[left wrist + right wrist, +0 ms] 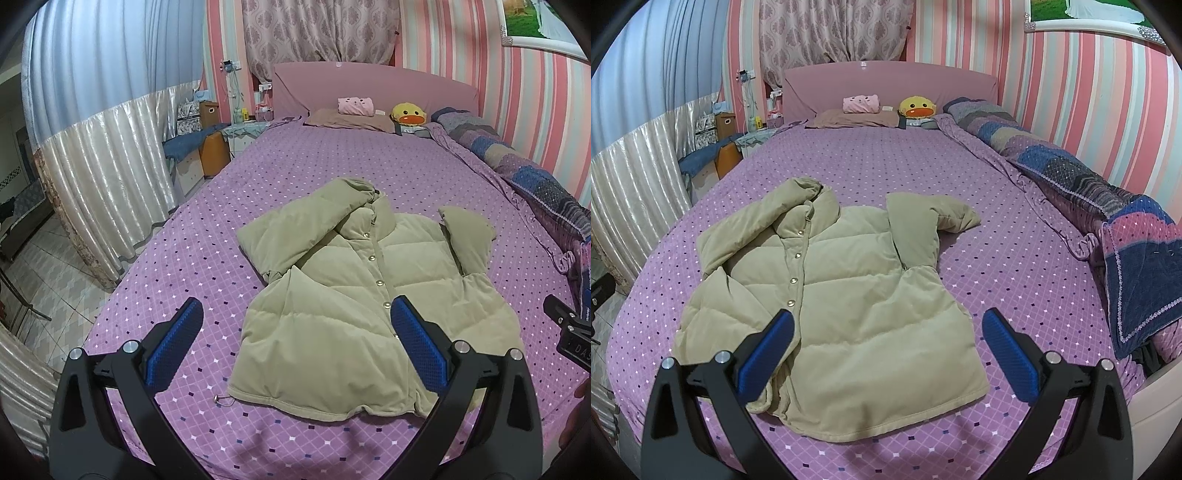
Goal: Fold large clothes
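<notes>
A: Where is the jacket (354, 291) at this moment?

B: It lies flat on the bed (295, 166), front side up, on the purple sheet with the small diamond pattern. It is a padded khaki jacket, closed with a row of snap buttons (377, 283) along the middle. The collar points toward the pink headboard (369, 85) and the hem is on the near side of the bed.

A: And the sleeves?

B: Both sleeves are bent inward near the shoulders. The sleeve on the curtain side lies across the upper chest. The other sleeve (923, 225) is folded beside the body, with its cuff pointing to the rolled quilt (1071, 166) at the wall.

A: What do the two hand-held grippers do?

B: The left hand-held gripper (295, 332) is released, with its blue pads wide apart, and it hangs above the lower left part of the jacket. The right hand-held gripper (886, 336) is released as well, jaws spread, above the lower right part near the hem. Neither one grasps cloth. It seems that they do not touch the jacket, but from these angles I cannot be fully sure.

A: Anything else on the bed?

B: A brown pillow (347, 120), a pink cushion (355, 106) on it, and a yellow duck toy (408, 115) beside them.
</notes>
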Motion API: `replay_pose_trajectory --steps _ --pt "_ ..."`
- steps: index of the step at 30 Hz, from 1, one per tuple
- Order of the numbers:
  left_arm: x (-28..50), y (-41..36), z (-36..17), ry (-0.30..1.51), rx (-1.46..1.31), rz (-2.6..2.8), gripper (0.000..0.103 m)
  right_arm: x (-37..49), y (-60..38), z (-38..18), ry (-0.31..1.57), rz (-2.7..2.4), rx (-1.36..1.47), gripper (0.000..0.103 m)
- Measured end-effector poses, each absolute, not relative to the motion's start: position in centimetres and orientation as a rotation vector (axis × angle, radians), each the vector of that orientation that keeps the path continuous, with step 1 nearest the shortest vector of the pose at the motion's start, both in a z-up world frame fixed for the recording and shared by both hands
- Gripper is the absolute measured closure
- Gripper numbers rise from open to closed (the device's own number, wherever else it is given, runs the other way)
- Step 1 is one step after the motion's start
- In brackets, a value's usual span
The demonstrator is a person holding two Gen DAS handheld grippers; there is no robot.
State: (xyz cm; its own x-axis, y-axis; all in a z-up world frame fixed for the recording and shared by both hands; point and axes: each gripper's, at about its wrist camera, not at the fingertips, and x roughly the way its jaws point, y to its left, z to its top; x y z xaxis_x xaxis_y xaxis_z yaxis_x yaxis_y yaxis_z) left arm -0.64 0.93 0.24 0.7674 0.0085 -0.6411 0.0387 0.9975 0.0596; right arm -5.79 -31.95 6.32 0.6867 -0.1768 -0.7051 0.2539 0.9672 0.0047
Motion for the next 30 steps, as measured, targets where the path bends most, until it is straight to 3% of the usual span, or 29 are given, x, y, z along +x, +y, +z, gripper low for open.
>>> replay_pose_trajectory --steps 30 --pt "-0.42 1.19 -0.85 0.722 0.061 -0.013 0.003 -5.58 -31.83 5.46 0.792 -0.249 0.104 0.002"
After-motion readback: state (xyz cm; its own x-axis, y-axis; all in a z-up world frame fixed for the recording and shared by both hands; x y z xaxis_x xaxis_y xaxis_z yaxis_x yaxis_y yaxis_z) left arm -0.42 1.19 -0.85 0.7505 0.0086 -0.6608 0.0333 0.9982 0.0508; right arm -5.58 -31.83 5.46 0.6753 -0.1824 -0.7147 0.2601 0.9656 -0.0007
